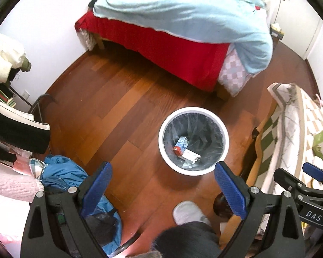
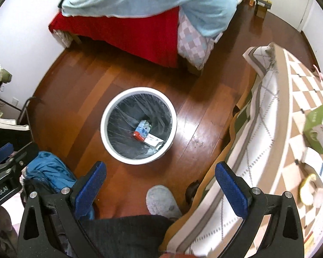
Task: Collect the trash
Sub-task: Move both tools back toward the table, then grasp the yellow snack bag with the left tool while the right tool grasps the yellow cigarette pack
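Trash, a light crushable blue-and-red cardboard carton (image 1: 181,145) in the white round lined bin (image 1: 161,138), suits an edge pinch; left gripper (image 1: 163,186) and right gripper (image 2: 160,183) gape wide, holding nothing.

Both wrist views sit high, angled down at the wood floor (image 1: 118,107), nothing close to the lens. Left wrist view: white bin (image 1: 193,140) just right of frame centre, bed (image 1: 172,43) across the top, the other gripper (image 1: 312,176) at the right edge. Right wrist view: same bin (image 2: 138,126) left of centre, same bed (image 2: 129,28) upper left, checkered counter (image 2: 290,107) filling the right side. Shared: bin, bed, floor, grey slipper (image 1: 189,212).
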{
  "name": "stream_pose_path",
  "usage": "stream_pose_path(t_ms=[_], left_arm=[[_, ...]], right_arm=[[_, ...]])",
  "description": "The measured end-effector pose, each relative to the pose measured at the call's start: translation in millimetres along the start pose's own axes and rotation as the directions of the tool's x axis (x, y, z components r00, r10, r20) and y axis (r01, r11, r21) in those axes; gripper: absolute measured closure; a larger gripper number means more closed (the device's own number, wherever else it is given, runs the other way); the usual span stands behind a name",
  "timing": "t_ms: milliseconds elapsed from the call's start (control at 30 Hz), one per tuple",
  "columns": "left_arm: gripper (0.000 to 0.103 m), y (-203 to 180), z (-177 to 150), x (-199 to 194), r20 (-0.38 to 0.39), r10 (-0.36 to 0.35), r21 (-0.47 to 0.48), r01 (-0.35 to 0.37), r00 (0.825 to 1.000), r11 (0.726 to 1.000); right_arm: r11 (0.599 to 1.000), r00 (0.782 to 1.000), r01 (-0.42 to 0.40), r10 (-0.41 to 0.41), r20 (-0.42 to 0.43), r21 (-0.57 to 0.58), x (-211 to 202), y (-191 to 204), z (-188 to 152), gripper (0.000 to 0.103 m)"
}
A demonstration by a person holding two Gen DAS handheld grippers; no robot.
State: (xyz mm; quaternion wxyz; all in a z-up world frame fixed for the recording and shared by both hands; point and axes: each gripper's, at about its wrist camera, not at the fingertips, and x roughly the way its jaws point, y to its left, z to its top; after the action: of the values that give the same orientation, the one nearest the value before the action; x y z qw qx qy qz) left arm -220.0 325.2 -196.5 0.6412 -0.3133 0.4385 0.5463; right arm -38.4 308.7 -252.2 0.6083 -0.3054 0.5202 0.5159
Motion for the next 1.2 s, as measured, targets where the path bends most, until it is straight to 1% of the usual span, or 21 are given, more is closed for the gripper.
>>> stream_pose_path(t_ms=[300,433,533,600,667,733,767,800,900,933,967,1033,1100,1133,1200], left_arm=[[0.006,-8,-17,-79,0.107,-0.031,0.018,0.029,0.994,0.999],[0.006,-20,-26,-114,0.152,-0.040,0.035,0.035,0.988,0.999],[0.006,-36,-35,-133,0.180,-0.059,0.057,0.050,0.982,0.997],[0.006,-49,-42,-139,0.191,-0.080,0.076,0.066,0.978,0.995],[0.006,-72,-50,-141,0.191,-0.110,0.102,0.092,0.975,0.991],[0.006,-93,-58,-135,0.167,-0.138,0.129,0.117,0.976,0.985],[0.006,-113,-65,-126,0.137,-0.159,0.154,0.137,0.978,0.979],[0.006,-126,-69,-119,0.117,-0.171,0.169,0.150,0.978,0.974],[0.006,-178,-89,-95,0.038,-0.206,0.225,0.193,0.978,0.955],[0.006,-193,-95,-87,0.011,-0.216,0.239,0.207,0.976,0.949],[0.006,-216,-104,-76,-0.027,-0.228,0.258,0.228,0.973,0.939],[0.006,-246,-115,-64,-0.075,-0.238,0.277,0.250,0.968,0.928],[0.006,-285,-130,-46,-0.129,-0.245,0.290,0.273,0.961,0.917],[0.006,-297,-137,-43,-0.139,-0.241,0.295,0.272,0.961,0.916],[0.006,-325,-147,-31,-0.155,-0.219,0.323,0.259,0.963,0.910]], right_arm=[[0.998,0.992,-0.056,0.055,0.115,0.004,-92,-5,-30,0.001],[0.996,0.979,-0.092,0.089,0.185,0.009,-137,-10,-45,0.001],[0.989,0.965,-0.144,0.133,0.226,0.033,-167,-20,-59,0.001],[0.982,0.954,-0.177,0.157,0.257,0.057,-187,-32,-71,0.001],[0.978,0.945,-0.190,0.160,0.287,0.082,-204,-46,-84,0.001],[0.975,0.940,-0.191,0.147,0.309,0.116,-218,-66,-99,0.001],[0.972,0.938,-0.188,0.136,0.318,0.139,-224,-80,-108,0.001],[0.970,0.939,-0.172,0.110,0.324,0.169,-229,-96,-119,0.001],[0.962,0.948,-0.124,0.043,0.315,0.244,-231,-141,-149,0.001],[0.952,0.956,-0.094,0.005,0.293,0.290,-229,-165,-163,0.001],[0.946,0.960,-0.080,-0.012,0.280,0.314,-226,-179,-171,0.001],[0.922,0.973,-0.011,-0.079,0.216,0.387,-214,-224,-194,0.001],[0.906,0.979,0.043,-0.122,0.162,0.422,-203,-255,-209,0.001],[0.900,0.984,0.087,-0.144,0.103,0.428,-191,-277,-218,0.001],[0.904,0.985,0.148,-0.171,0.023,0.401,-175,-304,-227,0.001]])
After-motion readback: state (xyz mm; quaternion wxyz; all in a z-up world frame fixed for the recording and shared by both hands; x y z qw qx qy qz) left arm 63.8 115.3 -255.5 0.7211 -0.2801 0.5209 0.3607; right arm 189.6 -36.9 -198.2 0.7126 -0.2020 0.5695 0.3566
